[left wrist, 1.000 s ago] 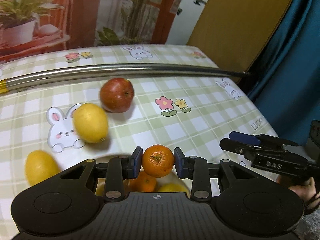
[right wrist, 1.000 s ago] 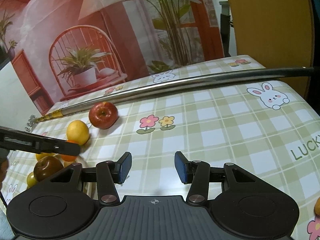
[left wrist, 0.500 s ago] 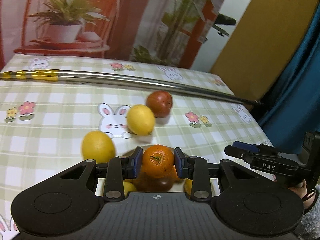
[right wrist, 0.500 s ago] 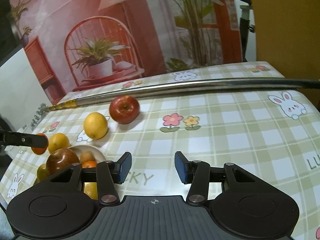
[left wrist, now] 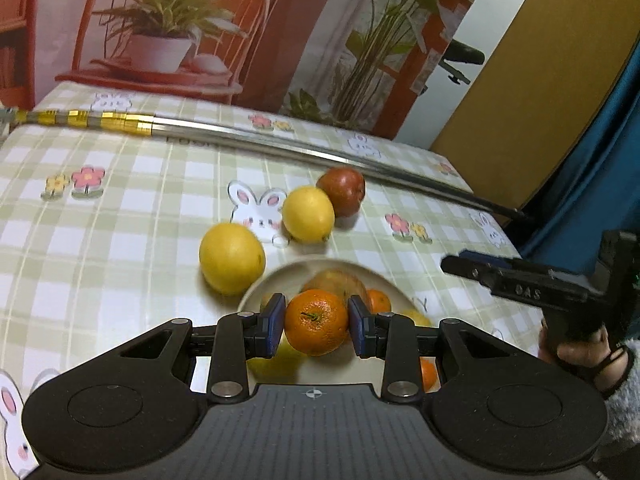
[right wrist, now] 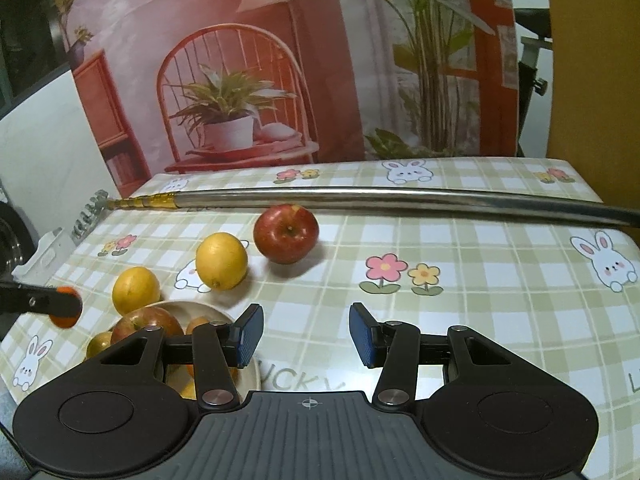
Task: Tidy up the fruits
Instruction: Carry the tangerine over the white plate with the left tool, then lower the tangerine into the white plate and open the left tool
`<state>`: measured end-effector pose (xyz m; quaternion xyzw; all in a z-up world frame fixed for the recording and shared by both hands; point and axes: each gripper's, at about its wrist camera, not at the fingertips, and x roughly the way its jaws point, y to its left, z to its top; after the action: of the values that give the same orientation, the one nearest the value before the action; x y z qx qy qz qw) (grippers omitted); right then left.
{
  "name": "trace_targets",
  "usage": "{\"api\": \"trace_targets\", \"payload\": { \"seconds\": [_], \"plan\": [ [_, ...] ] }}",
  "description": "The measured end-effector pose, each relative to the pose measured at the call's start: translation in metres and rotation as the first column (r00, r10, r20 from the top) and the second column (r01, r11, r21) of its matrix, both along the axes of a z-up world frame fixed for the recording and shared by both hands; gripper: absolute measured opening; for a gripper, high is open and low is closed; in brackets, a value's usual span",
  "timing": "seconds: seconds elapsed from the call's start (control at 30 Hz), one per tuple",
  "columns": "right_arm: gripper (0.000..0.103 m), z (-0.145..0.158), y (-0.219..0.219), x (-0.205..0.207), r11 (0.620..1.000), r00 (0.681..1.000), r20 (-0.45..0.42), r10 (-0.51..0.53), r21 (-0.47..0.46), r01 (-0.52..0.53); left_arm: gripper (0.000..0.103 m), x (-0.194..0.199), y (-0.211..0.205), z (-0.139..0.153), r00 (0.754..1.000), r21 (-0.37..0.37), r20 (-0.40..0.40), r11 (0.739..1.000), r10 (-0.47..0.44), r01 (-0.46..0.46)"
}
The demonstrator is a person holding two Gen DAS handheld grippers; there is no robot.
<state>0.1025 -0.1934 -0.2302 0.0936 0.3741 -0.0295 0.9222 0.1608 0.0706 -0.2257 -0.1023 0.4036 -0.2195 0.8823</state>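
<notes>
My left gripper (left wrist: 316, 323) is shut on a small orange mandarin (left wrist: 316, 322) and holds it above a cream plate (left wrist: 280, 280) that carries an apple and several other fruits. Two yellow lemons (left wrist: 232, 258) (left wrist: 308, 214) and a red apple (left wrist: 342, 191) lie on the checked tablecloth beyond the plate. My right gripper (right wrist: 306, 334) stands open with nothing between its blue pads, over the cloth just right of the plate (right wrist: 208, 312). From the right wrist view the left gripper (right wrist: 44, 302) with the mandarin (right wrist: 64, 320) shows at the far left.
A long metal rod (left wrist: 280, 146) with a gold-banded end lies across the back of the table. The right gripper's body and the hand holding it (left wrist: 576, 344) sit at the right table edge. A blue curtain and a brown board stand beyond that edge.
Both grippers have shifted left across the table and rolled a little. The plate of fruit has come into fuller view beneath the held mandarin. Neither gripper's opening changed.
</notes>
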Motion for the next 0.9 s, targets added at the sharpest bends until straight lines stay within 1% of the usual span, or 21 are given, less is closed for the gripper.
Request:
{"api": "trace_targets", "payload": {
  "seconds": [0.17,0.33,0.6,0.7,0.83,0.9],
  "plan": [
    [0.044,-0.004,0.009,0.003,1.000,1.000,-0.017,0.017,-0.007,-0.017,0.036,-0.009,0.004,-0.011,1.000,0.014,-0.022,1.000,-0.004,0.004],
    [0.044,-0.006,0.014,0.006,0.999,0.999,-0.027,0.030,-0.012,-0.031,0.036,-0.009,0.006,-0.015,0.999,0.005,-0.032,1.000,-0.006,0.006],
    [0.044,-0.003,0.015,0.016,0.998,0.999,-0.004,0.053,-0.028,-0.053,0.036,-0.012,0.006,-0.022,0.998,0.013,-0.054,1.000,-0.014,0.015],
    [0.044,-0.002,0.014,0.020,0.998,0.999,0.006,0.054,-0.025,-0.054,0.036,-0.012,0.004,-0.025,0.998,0.028,-0.062,0.999,-0.018,0.020],
    [0.044,-0.002,0.013,0.025,0.998,0.998,0.012,0.061,-0.035,-0.061,0.036,-0.012,-0.001,-0.029,0.997,0.074,-0.071,0.996,-0.033,0.039],
    [0.044,-0.002,0.012,0.026,0.998,0.998,0.014,0.061,-0.034,-0.061,0.036,-0.012,-0.002,-0.032,0.996,0.079,-0.079,0.996,-0.032,0.039]
  ]
}}
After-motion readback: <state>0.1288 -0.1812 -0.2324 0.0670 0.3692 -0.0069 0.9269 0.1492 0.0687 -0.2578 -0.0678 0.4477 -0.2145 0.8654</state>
